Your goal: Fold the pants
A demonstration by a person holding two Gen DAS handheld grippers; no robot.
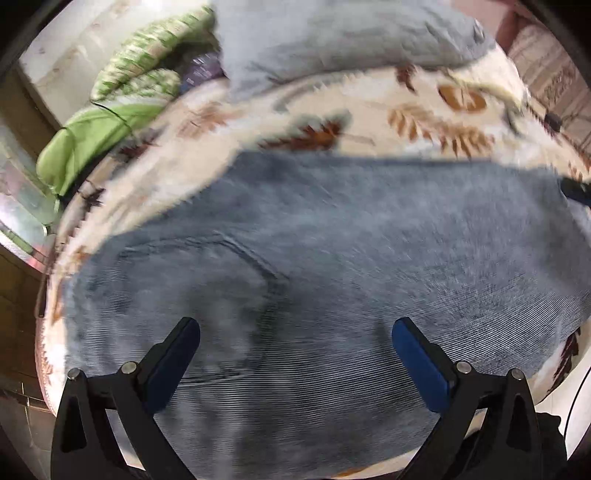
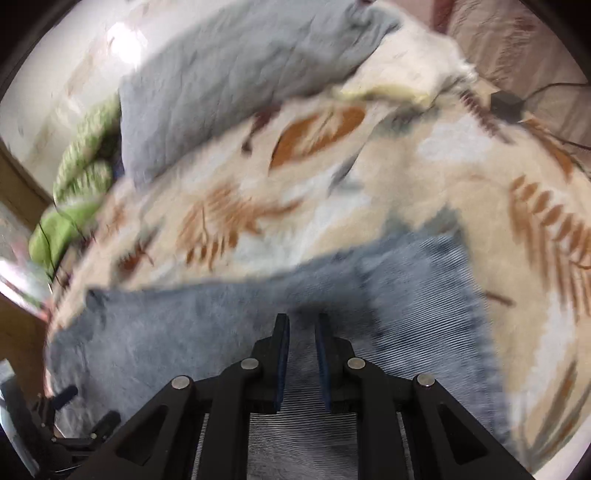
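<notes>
On a bed's fuzzy leaf-print blanket (image 1: 369, 122), ribbed grey-blue corduroy pants (image 1: 332, 240) lay spread flat. Above them the left hand-held gripper (image 1: 295, 334) stood wide open and empty, while the right hand-held gripper (image 2: 302, 321) was nearly closed, gripping nothing visible.

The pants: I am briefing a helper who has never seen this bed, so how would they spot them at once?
Find the bed's cream blanket printed with brown leaves. The pants lie flat across its near part, under both cameras. Unlike the smooth pale grey pillow at the far end, they are blue-grey and finely ribbed.
</notes>
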